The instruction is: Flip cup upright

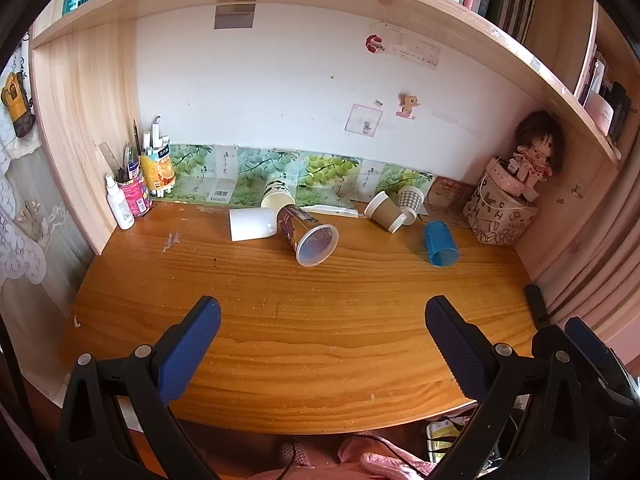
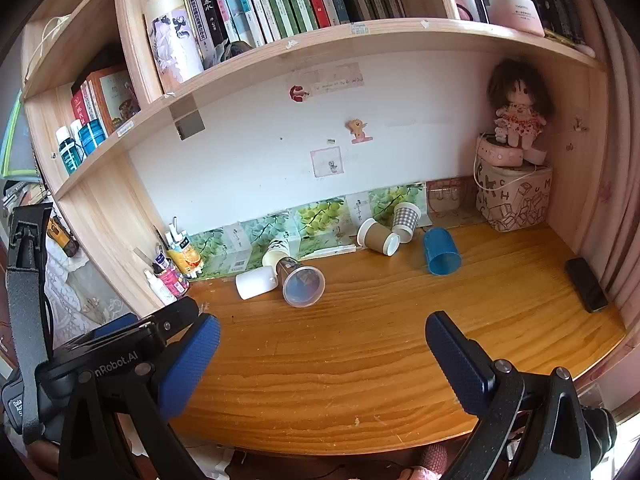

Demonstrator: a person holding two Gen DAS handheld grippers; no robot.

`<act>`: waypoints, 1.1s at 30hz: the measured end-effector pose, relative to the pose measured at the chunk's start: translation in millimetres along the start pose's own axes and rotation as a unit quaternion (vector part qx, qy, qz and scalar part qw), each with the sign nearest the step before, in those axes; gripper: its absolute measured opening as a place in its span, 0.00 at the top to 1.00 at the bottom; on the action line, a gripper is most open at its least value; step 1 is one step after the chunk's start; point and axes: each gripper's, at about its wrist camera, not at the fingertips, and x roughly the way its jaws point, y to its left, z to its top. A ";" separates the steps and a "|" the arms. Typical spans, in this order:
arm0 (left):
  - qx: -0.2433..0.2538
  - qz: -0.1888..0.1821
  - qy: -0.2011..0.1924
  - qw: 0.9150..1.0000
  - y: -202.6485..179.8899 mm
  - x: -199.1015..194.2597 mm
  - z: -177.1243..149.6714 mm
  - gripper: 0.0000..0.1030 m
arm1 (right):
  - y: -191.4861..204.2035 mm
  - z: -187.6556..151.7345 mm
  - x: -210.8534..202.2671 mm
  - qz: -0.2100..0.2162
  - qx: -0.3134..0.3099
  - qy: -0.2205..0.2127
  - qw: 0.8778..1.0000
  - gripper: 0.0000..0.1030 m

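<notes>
Several cups lie on the wooden desk point(image 1: 304, 320) near the back wall. A blue cup point(image 1: 440, 244) point(image 2: 440, 256) lies on its side, mouth toward me. A clear patterned cup point(image 1: 308, 236) point(image 2: 300, 280) lies tipped beside a white cup point(image 1: 252, 224) point(image 2: 256, 282) and a cream cup point(image 1: 277, 196). A brown paper cup point(image 1: 386, 211) point(image 2: 378, 237) lies on its side next to a checked cup point(image 1: 410, 202) point(image 2: 405, 216). My left gripper point(image 1: 322, 316) and right gripper point(image 2: 322, 332) are open and empty, above the desk's front part.
A pen holder and bottles point(image 1: 140, 184) stand at the back left. A patterned box with a doll point(image 1: 504, 204) fills the back right corner. A black phone point(image 2: 586, 284) lies by the right wall. A bookshelf point(image 2: 280, 12) hangs above.
</notes>
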 end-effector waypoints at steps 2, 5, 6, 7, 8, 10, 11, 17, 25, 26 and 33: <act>-0.007 0.005 0.005 1.000 2.1 2.3 -0.1 0.01 | -0.1 0.7 4.6 0.002 0.002 0.009 1.000 0.00; -0.014 0.014 0.014 1.000 3.5 6.9 0.5 0.01 | -3.7 2.0 10.4 0.005 0.008 0.017 1.000 0.00; -0.016 0.019 0.016 1.000 2.9 8.3 0.4 0.01 | -5.5 2.8 12.7 0.005 0.011 0.018 1.000 0.00; -0.017 0.022 0.016 0.999 2.0 9.5 0.5 0.01 | -7.8 4.0 15.3 0.006 0.014 0.021 1.000 0.00; -0.018 0.024 0.017 0.999 1.5 11.4 1.4 0.01 | -11.5 5.3 18.8 0.008 0.018 0.025 1.000 0.00; -0.020 0.032 0.017 0.999 -1.7 14.9 3.4 0.01 | -18.3 8.0 26.5 0.011 0.022 0.033 0.999 0.00; -0.021 0.036 0.018 0.999 -4.0 16.8 4.3 0.01 | -22.0 9.7 30.6 0.012 0.025 0.038 0.999 0.00; -0.015 0.045 0.033 0.998 -27.3 33.7 9.1 0.01 | -58.0 25.0 62.1 0.013 0.056 0.077 0.995 0.00; -0.042 0.072 0.049 0.995 -58.6 58.2 24.8 0.01 | -123.2 57.9 108.6 0.012 0.079 0.124 0.989 0.00; -0.045 0.076 0.054 0.995 -63.9 62.2 26.2 0.01 | -132.4 63.5 115.9 0.008 0.079 0.132 0.988 0.00; -0.063 0.103 0.102 0.987 -92.3 93.7 29.0 0.01 | -185.2 90.6 156.4 0.007 0.090 0.176 0.980 0.00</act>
